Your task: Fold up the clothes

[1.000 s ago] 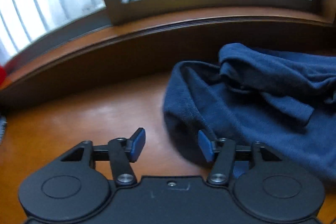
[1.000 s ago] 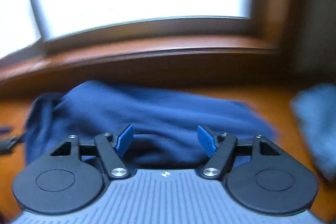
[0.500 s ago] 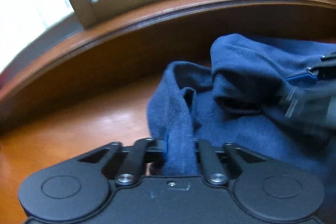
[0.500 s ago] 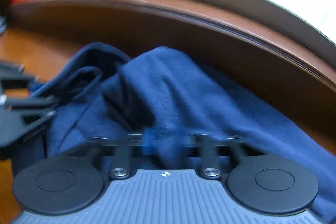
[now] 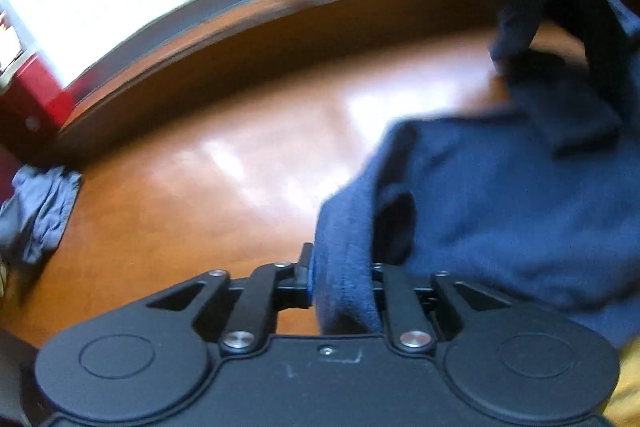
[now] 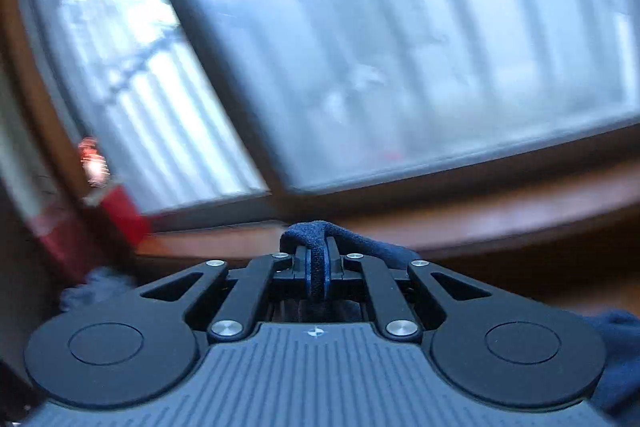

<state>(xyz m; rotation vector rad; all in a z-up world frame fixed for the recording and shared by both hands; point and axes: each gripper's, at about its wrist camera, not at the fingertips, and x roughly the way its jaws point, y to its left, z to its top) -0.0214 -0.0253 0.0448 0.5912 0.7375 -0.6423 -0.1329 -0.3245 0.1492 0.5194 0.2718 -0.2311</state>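
Between the left gripper's (image 5: pixel 342 277) jaws, which have just been opening slightly, a thick fold of navy garment (image 5: pixel 500 203) is pinched; a thinner fold is clamped by the right gripper (image 6: pixel 317 267).

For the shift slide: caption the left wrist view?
Left gripper shut on a fold of the blue garment, over the wooden table.

This looks like a room in a home. Ahead of the tools runs a wide window (image 6: pixel 400 47) with a grey frame and bars outside, above a polished wooden sill (image 5: pixel 248 15). Below the left tool spreads a glossy orange-brown wooden surface (image 5: pixel 224 179), with clothing on it: a dark blue garment (image 5: pixel 520 195) to the right, a crumpled grey cloth (image 5: pixel 36 211) far left. A red box (image 5: pixel 44 95) stands by the sill at the left.
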